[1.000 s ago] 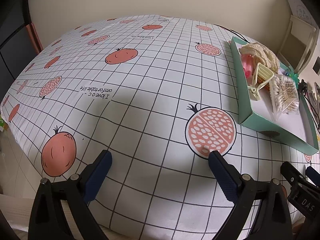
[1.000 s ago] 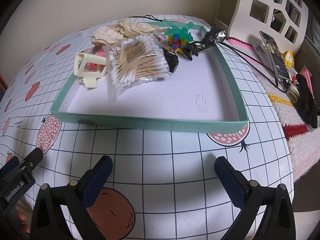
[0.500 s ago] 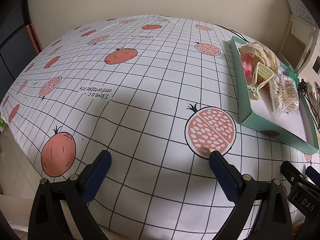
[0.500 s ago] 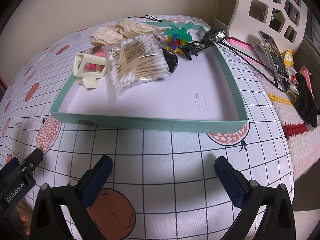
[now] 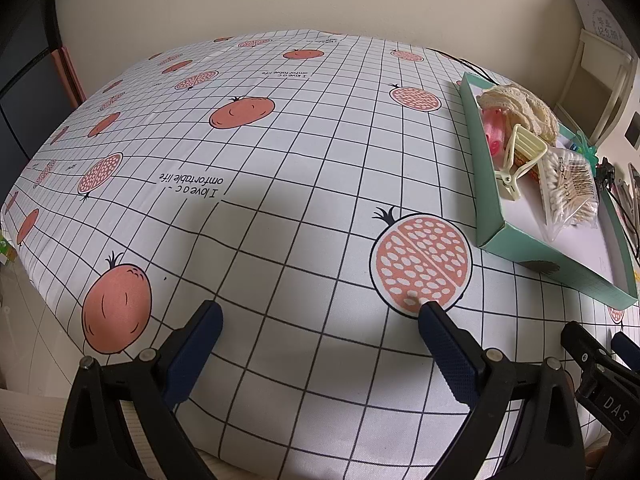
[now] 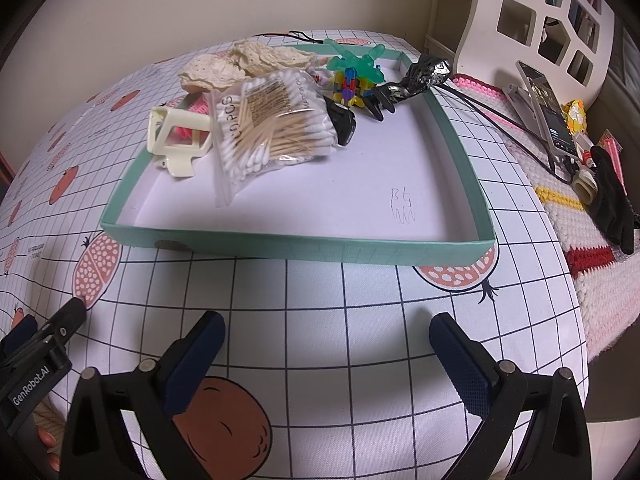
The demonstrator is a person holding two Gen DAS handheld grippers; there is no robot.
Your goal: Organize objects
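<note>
A shallow green box lid [image 6: 304, 245] [image 5: 516, 242] lies on the pomegranate-print cloth [image 5: 280, 152]. Its far end holds a bag of cotton swabs [image 6: 272, 124] [image 5: 568, 184], a cream hair claw [image 6: 176, 140] [image 5: 518, 160], cream lace pieces [image 6: 240, 64] [image 5: 516, 104], a pink item [image 5: 494, 132], a green and multicoloured toy [image 6: 352, 72], a black device [image 6: 342, 124] and a silver-black clip [image 6: 416, 80]. My right gripper [image 6: 326, 332] stands open and empty before the lid's near wall. Over bare cloth left of the lid, my left gripper [image 5: 318, 320] is open and empty.
On a knitted mat [image 6: 576, 208] right of the cloth lie a phone [image 6: 548, 116], cables [image 6: 500, 120], a black glove [image 6: 612, 204] and small packets. A white cut-out chair back [image 6: 540, 20] stands behind. The cloth's front edge runs just below both grippers.
</note>
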